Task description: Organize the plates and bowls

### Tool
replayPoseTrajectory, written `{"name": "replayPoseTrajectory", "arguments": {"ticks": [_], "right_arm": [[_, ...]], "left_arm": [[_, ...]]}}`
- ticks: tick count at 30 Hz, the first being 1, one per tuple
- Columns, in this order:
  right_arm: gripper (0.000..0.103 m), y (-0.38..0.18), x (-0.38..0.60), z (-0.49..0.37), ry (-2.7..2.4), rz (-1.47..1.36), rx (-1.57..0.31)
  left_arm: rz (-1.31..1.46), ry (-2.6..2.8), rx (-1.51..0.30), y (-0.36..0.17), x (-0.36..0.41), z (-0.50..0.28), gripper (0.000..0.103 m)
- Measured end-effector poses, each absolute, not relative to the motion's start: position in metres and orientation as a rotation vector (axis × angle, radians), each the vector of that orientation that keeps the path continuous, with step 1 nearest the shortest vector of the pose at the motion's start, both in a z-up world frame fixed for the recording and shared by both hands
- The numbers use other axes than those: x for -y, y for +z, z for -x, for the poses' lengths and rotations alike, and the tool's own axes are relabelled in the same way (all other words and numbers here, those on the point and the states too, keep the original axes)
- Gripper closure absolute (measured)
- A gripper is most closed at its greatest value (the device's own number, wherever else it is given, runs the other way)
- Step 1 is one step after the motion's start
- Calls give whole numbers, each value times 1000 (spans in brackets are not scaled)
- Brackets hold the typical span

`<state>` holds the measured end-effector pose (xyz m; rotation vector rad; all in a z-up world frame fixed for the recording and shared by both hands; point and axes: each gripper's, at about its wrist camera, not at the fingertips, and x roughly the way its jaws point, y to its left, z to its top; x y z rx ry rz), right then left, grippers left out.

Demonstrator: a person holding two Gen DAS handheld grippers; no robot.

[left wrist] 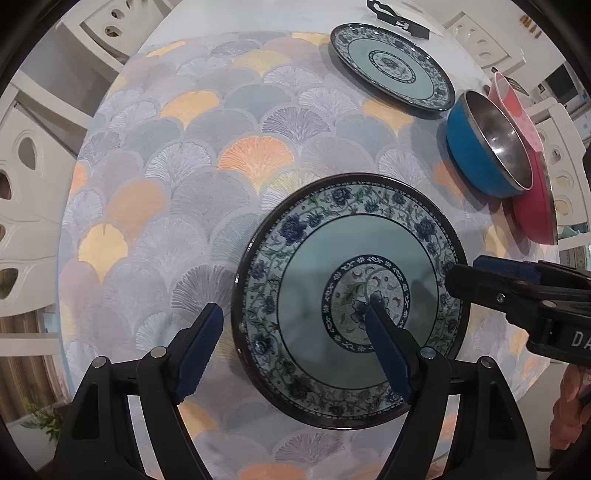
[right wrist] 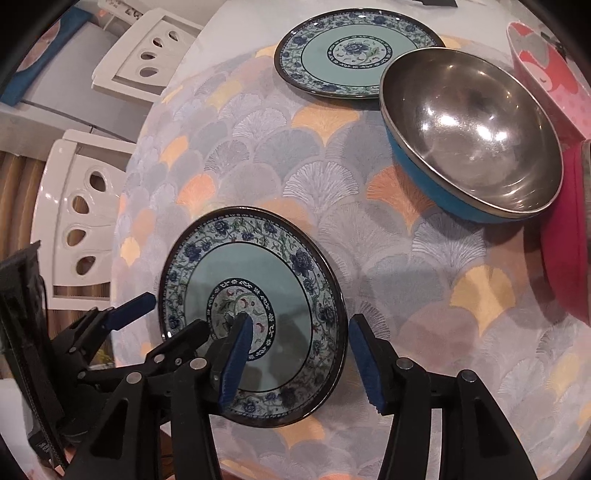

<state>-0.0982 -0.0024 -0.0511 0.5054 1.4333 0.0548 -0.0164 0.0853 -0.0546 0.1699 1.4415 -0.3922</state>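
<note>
A blue-floral plate with a teal centre [left wrist: 351, 299] lies on the patterned tablecloth; it also shows in the right wrist view [right wrist: 255, 310]. My left gripper [left wrist: 295, 321] is open, straddling the plate's left rim. My right gripper [right wrist: 301, 332] is open, straddling the plate's right rim; it enters the left wrist view at the right [left wrist: 517, 291]. A second matching plate [left wrist: 391, 64] lies at the far side [right wrist: 354, 55]. A blue bowl with a steel inside [right wrist: 472, 133] stands to the right [left wrist: 491, 147], next to a red bowl [right wrist: 565, 236] and a pink bowl [right wrist: 550, 74].
The round table's tablecloth [left wrist: 184, 166] has a fan pattern. White chairs [right wrist: 85, 218] stand around the table edge. A dark object [left wrist: 399, 18] lies beyond the far plate.
</note>
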Motion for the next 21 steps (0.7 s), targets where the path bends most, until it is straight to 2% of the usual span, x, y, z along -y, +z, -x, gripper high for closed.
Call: {"name": "replayPoseTrajectory", "arguments": {"ticks": [14,21], "right_arm": [[50,-23,-11,81,73,-488,-1410],[50,25,-20,55,101,-494,-1335]], "left_arm": [[-138,-354,-1455,-35,-108,-16,24],[-71,-395,-1408,0,-119,-54,24]]}}
